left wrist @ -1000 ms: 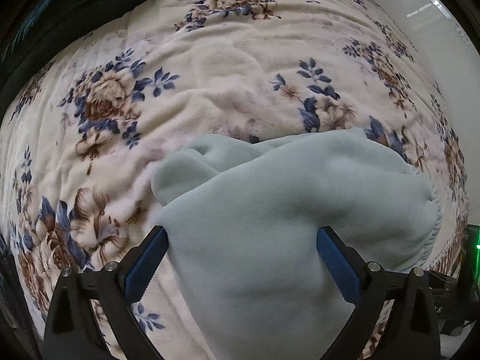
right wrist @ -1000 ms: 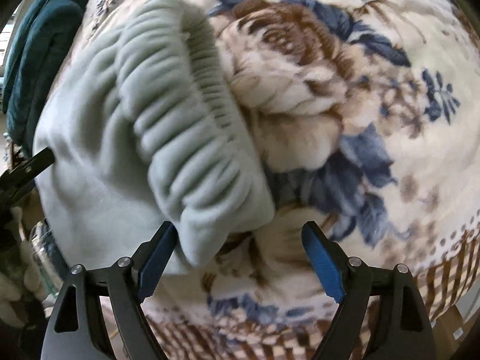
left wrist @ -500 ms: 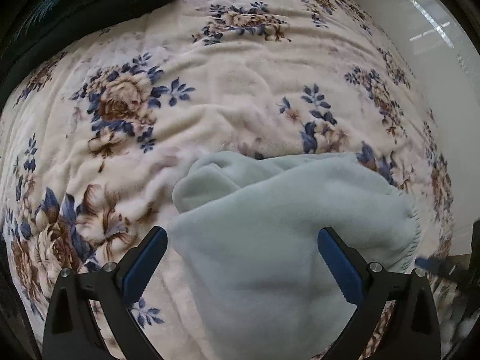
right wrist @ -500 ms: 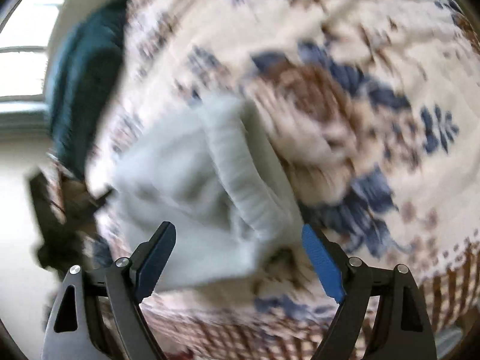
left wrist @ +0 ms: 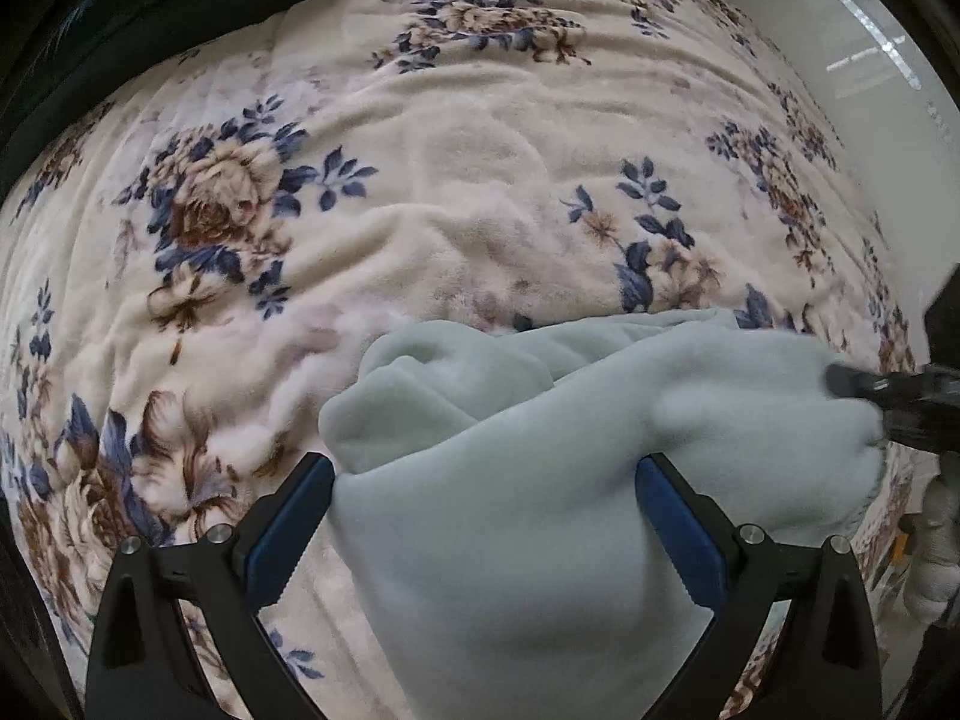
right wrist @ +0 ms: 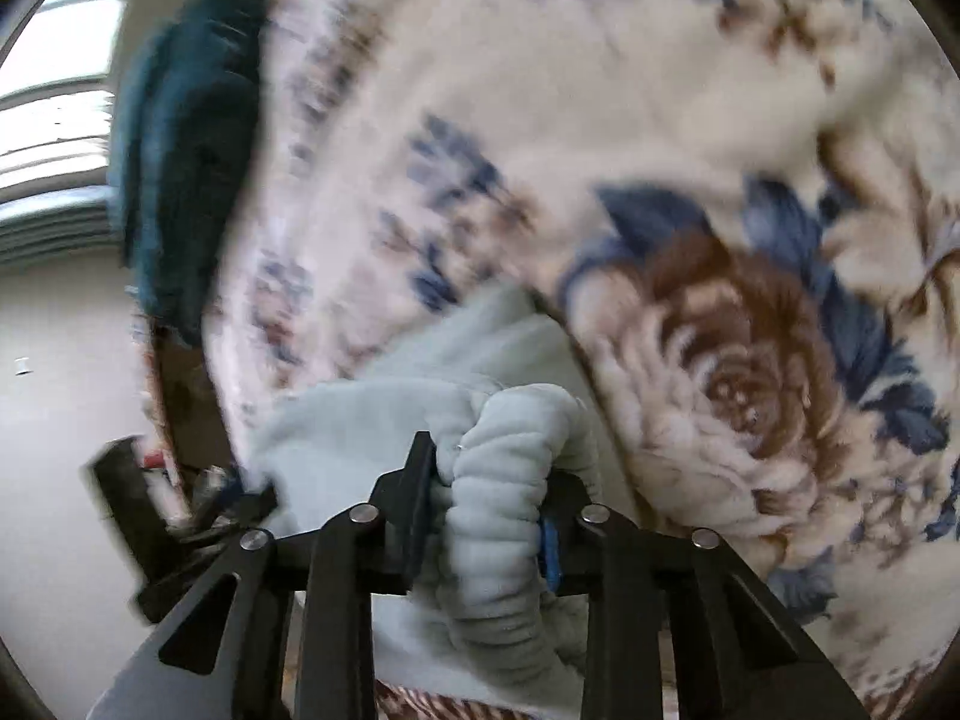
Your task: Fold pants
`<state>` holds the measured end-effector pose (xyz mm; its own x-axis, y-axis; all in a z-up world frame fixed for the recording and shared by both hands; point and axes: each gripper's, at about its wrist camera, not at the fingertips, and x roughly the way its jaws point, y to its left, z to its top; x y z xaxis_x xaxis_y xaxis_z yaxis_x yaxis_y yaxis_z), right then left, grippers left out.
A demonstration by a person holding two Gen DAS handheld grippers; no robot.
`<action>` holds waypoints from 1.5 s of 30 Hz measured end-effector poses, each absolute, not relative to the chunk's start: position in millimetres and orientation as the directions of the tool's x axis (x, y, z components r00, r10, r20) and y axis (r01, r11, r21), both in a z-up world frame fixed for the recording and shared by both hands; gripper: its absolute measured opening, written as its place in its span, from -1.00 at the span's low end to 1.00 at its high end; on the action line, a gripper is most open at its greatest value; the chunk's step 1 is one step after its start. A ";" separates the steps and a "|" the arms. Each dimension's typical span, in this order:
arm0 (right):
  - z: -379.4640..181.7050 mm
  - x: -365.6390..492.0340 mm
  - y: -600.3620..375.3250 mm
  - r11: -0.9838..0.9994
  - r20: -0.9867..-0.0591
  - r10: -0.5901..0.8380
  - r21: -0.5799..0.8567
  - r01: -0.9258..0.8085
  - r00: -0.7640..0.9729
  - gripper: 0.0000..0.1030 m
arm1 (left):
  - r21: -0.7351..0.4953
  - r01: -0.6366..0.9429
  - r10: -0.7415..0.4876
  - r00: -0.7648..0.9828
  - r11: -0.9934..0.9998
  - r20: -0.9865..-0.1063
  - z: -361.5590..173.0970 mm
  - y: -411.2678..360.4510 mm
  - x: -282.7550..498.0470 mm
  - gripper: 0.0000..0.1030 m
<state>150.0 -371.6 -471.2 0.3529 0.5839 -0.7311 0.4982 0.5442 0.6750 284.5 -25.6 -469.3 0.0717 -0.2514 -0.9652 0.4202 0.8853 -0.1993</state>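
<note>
My right gripper (right wrist: 489, 516) has clamped the pants (left wrist: 540, 480) by the waistband (right wrist: 504, 480) (left gripper (left wrist: 483, 516) gapes wide, holding nothing), so next I'd lift and fold across the blanket (left wrist: 420, 150).

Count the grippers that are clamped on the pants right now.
1. The right gripper has its jaws shut on the ribbed waistband of the pants. The left gripper is open, its jaws straddling the fabric.
</note>
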 end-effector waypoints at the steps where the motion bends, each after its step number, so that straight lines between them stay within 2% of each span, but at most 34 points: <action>1: -466.0 148.4 -378.4 0.518 -0.709 0.584 0.700 0.492 0.395 -0.45 | -0.211 0.417 -0.261 0.066 0.884 -0.963 -470.2 -24.7 285.3 1.00; 3: -466.1 147.9 -390.5 0.476 -0.688 0.575 0.721 0.504 0.442 -0.49 | -0.225 0.419 -0.272 0.055 0.880 -0.961 -472.0 -24.6 286.3 1.00; 6: -508.7 157.4 -404.2 0.332 -0.644 0.631 0.727 0.601 0.431 -0.50 | -0.209 0.431 -0.256 0.054 0.878 -0.965 -473.7 -27.6 286.3 1.00; 8: -525.5 163.0 -407.1 0.300 -0.628 0.673 0.715 0.631 0.392 -0.46 | -0.218 0.427 -0.262 0.047 0.877 -0.964 -473.9 -28.0 287.2 1.00; 9: -521.2 162.5 -407.4 0.318 -0.630 0.674 0.719 0.619 0.386 -0.38 | -0.216 0.426 -0.260 0.047 0.879 -0.964 -473.8 -27.7 288.0 1.00; 11: -497.6 154.3 -407.4 0.407 -0.670 0.640 0.710 0.575 0.375 0.18 | -0.220 0.425 -0.266 0.050 0.878 -0.963 -472.2 -26.3 287.7 1.00; 12: -488.8 146.9 -406.1 0.458 -0.703 0.611 0.689 0.562 0.365 0.63 | -0.226 0.420 -0.272 0.052 0.879 -0.961 -471.5 -24.6 287.0 1.00; 13: -480.1 131.1 -401.3 0.515 -0.736 0.577 0.665 0.541 0.354 0.69 | -0.230 0.415 -0.277 0.057 0.880 -0.959 -470.2 -22.8 285.6 1.00; 15: -482.0 110.9 -392.7 0.539 -0.739 0.596 0.658 0.526 0.314 0.69 | -0.234 0.406 -0.287 0.074 0.884 -0.955 -466.3 -19.2 280.9 1.00; 16: -487.9 99.0 -383.4 0.536 -0.726 0.624 0.666 0.518 0.288 0.63 | -0.236 0.399 -0.291 0.081 0.886 -0.953 -464.7 -17.1 278.3 1.00; 17: -495.7 95.1 -375.6 0.547 -0.729 0.630 0.661 0.514 0.268 0.48 | -0.242 0.389 -0.298 0.088 0.889 -0.951 -463.1 -14.5 274.4 1.00; 18: -502.4 90.3 -368.4 0.556 -0.733 0.635 0.654 0.513 0.246 -0.08 | -0.248 0.384 -0.303 0.088 0.890 -0.949 -462.8 -12.7 271.3 1.00; 19: -512.8 81.7 -360.9 0.561 -0.749 0.629 0.624 0.544 0.211 -0.32 | -0.252 0.379 -0.305 0.085 0.891 -0.949 -463.3 -11.7 269.6 1.00; 22: -515.0 55.2 -364.2 0.413 -0.682 0.675 0.666 0.621 0.283 -0.43 | -0.279 0.351 -0.320 0.063 0.894 -0.945 -468.4 -6.7 264.0 1.00; 27: -503.2 22.0 -375.4 0.227 -0.583 0.717 0.713 0.663 0.382 -0.46 | -0.307 0.343 -0.344 0.050 0.888 -0.938 -472.5 -4.9 265.3 1.00; 29: -528.2 16.0 -375.8 0.271 -0.653 0.694 0.627 0.730 0.303 -0.46 | -0.306 0.355 -0.345 0.051 0.883 -0.937 -472.6 -7.3 264.9 1.00; 30: -538.3 18.8 -372.8 0.327 -0.686 0.682 0.596 0.734 0.253 -0.32 | -0.307 0.365 -0.351 0.061 0.879 -0.934 -470.1 -8.4 263.6 1.00; 31: -547.3 26.5 -366.4 0.446 -0.744 0.650 0.540 0.714 0.157 0.13 | -0.290 0.374 -0.347 0.093 0.881 -0.933 -465.3 -7.8 262.1 1.00; 32: -545.8 32.8 -362.9 0.548 -0.808 0.582 0.470 0.692 0.088 0.44 | -0.255 0.387 -0.333 0.149 0.886 -0.931 -457.2 -6.0 259.6 1.00; 33: -538.4 38.2 -360.6 0.603 -0.845 0.531 0.436 0.668 0.072 0.61 | -0.219 0.402 -0.323 0.210 0.889 -0.923 -447.0 -2.8 256.8 1.00; 36: -494.1 50.1 -355.6 0.645 -0.835 0.505 0.534 0.546 0.220 0.62 | -0.132 0.409 -0.263 0.284 0.903 -0.922 -429.9 7.0 251.7 1.00; 39: -477.2 44.2 -358.8 0.629 -0.822 0.458 0.569 0.530 0.339 0.72 | 0.032 0.372 -0.110 0.353 0.928 -0.929 -428.2 6.2 236.8 1.00; 41: -487.9 32.6 -363.5 0.583 -0.815 0.444 0.578 0.571 0.372 0.72 | 0.029 0.357 -0.100 0.337 0.934 -0.936 -435.9 2.4 224.1 1.00; 45: -540.8 16.0 -353.6 0.347 -0.718 0.560 0.657 0.670 0.414 0.73 | -0.023 0.339 -0.118 0.262 0.940 -0.958 -454.5 -4.0 208.5 1.00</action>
<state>16.0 -353.6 -540.8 0.4136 0.5602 -0.7177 0.6696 0.3469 0.6567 208.5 -4.0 -454.5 0.2621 -0.1181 -0.9578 0.3390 0.9405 -0.0231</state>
